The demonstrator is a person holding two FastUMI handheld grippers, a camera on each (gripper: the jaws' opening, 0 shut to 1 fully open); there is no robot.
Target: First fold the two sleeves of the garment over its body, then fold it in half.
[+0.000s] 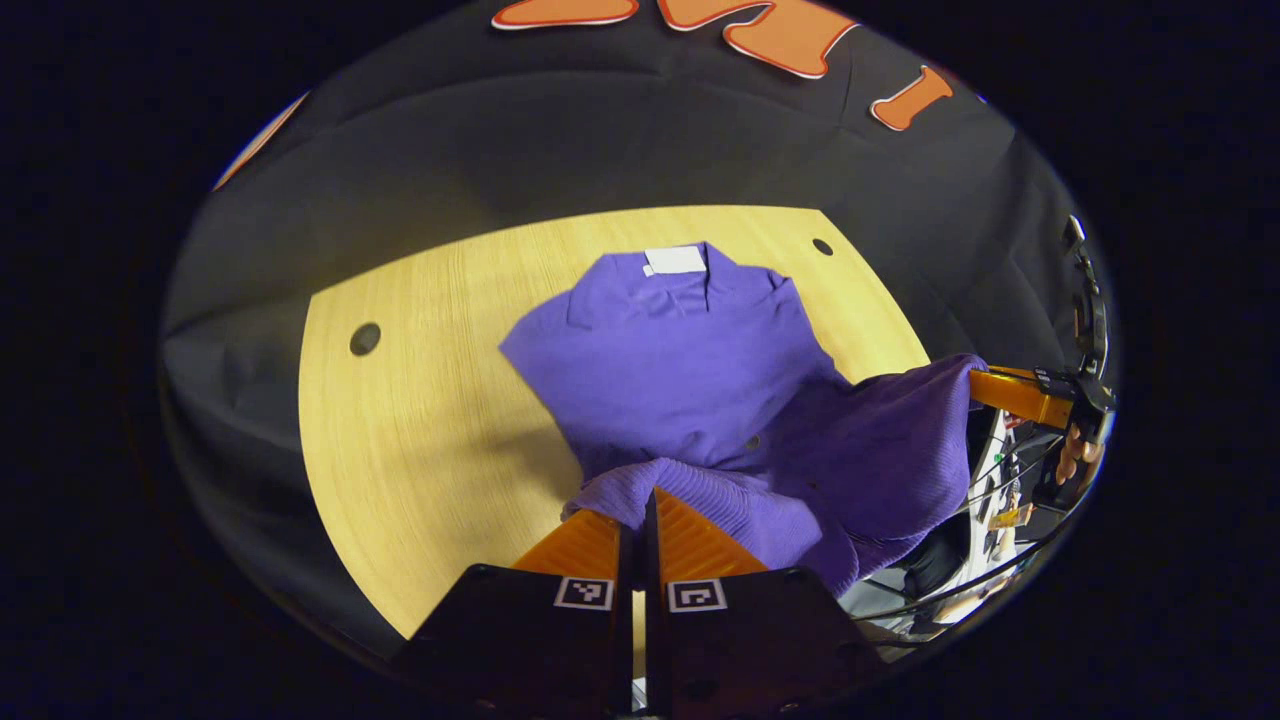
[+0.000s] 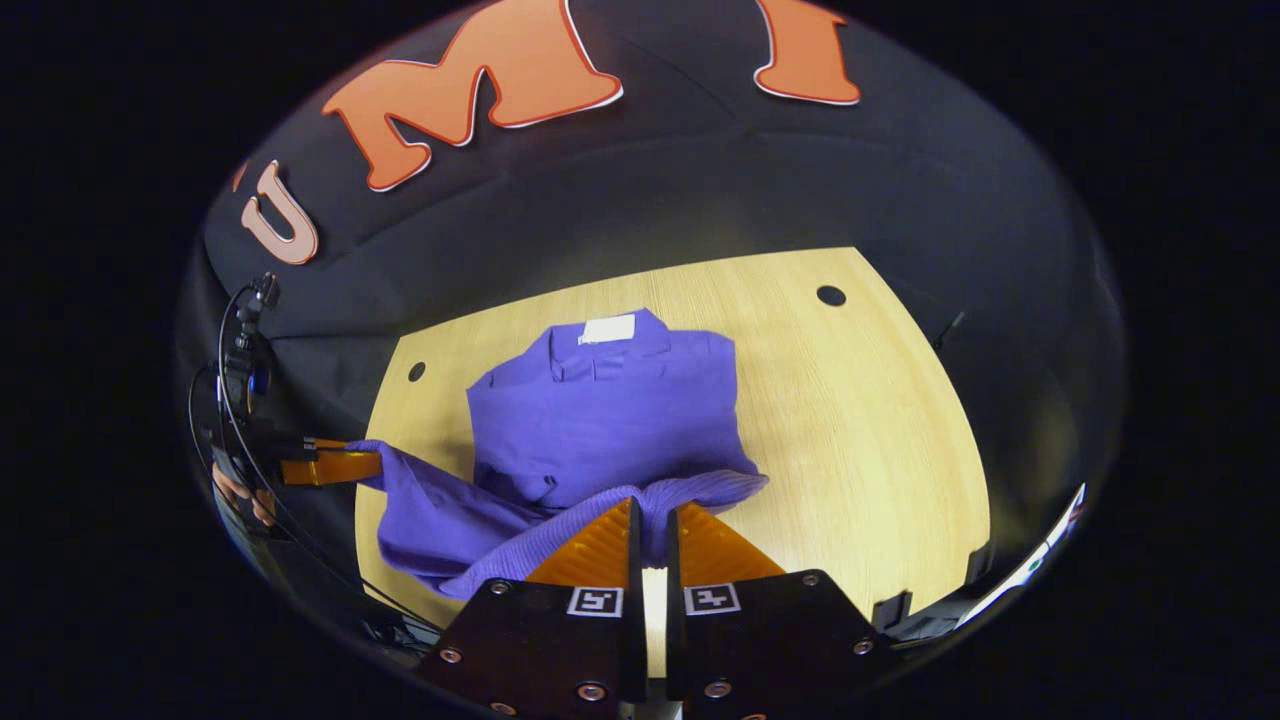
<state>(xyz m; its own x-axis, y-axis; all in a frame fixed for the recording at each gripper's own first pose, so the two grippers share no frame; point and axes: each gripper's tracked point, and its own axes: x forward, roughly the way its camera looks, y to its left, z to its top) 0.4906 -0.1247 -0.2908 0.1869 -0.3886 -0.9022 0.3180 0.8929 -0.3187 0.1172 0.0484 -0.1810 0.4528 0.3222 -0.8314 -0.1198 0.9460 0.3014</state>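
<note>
- Garment (image 1: 680,370): a purple knitted top lies on the light wooden table (image 1: 420,420) with the collar at the far edge and a white label (image 1: 675,260) visible at the neck
- Upper body: this part lies flat on the tabletop; folded cloth lies across it in the right gripper view (image 2: 600,410)
- Hem: the ribbed bottom edge (image 1: 700,490) is raised off the table and stretches between the two grippers, sagging slightly between them
- Left gripper (image 1: 640,505): the fingers are pressed together on the hem at one bottom corner, and the cloth drapes over the fingertips
- Left gripper, far view: in the right gripper view it appears at the left edge (image 2: 345,465), clamped on the other end of the lifted hem, with a hand (image 2: 240,495) behind it
- Right gripper (image 2: 650,520): the fingers are closed on the ribbed hem, with cloth gathered across both tips
- Right gripper, far view: in the left gripper view it appears at the right edge (image 1: 985,385), pinching the hem corner
- Table: two round holes (image 1: 365,338) mark the far half of the top; black cloth wall (image 1: 600,140) stands behind
</note>
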